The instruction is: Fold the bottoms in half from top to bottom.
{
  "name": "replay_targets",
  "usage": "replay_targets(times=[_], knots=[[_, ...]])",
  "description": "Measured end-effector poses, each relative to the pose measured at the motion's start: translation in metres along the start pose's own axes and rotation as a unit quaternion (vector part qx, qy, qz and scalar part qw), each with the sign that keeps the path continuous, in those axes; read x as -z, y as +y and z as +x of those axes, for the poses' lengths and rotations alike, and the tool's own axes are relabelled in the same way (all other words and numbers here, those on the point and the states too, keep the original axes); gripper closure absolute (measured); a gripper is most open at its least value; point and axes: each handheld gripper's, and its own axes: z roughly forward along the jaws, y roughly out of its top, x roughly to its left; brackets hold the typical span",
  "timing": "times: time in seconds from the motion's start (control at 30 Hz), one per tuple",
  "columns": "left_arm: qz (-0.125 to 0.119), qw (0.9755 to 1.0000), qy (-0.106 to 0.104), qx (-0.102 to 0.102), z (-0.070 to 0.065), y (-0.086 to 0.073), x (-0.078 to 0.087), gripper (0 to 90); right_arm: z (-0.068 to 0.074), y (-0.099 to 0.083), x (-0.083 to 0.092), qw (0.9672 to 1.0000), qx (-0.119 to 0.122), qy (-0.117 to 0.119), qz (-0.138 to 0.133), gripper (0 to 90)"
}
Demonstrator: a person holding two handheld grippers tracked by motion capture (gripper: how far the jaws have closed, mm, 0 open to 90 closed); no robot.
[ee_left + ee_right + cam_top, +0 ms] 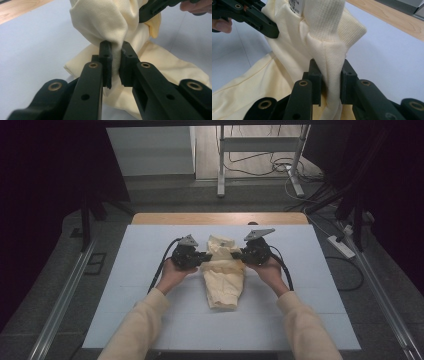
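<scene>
A pale yellow garment (223, 272) lies bunched in the middle of the white table (150, 270), its near end flat and its far end lifted. My left gripper (206, 257) grips its left edge. In the left gripper view, the left gripper (115, 50) pinches a fold of the cloth (110, 22) between its pads. My right gripper (235, 254) holds the opposite edge. The right gripper view has the right gripper (329, 67) shut on a thick fold of the garment (322, 37), ribbed cuff and label above. Each gripper's view catches the other gripper's jaw on the cloth.
The white table ends at a wooden strip (220, 218) along its far edge. Beyond it stand a metal frame (260, 150) and floor cables (280, 167). A power strip (341, 246) lies on the floor at the right. Cables trail from both grippers along the forearms.
</scene>
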Motion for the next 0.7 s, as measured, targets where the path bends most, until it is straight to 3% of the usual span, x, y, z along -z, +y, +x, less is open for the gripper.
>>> replay_targets(times=[0.27,0.7], knots=[[0.000,1.0000,0.002,-0.004,-0.004,-0.005,0.000,81.4,0.006,-0.003,0.002,1.0000,0.010,0.001,0.000,74.9],[0.006,0.9998,-0.013,-0.011,-0.017,-0.018,0.002,80.6,0.021,-0.016,0.008,0.9996,0.029,0.006,-0.001,74.9]])
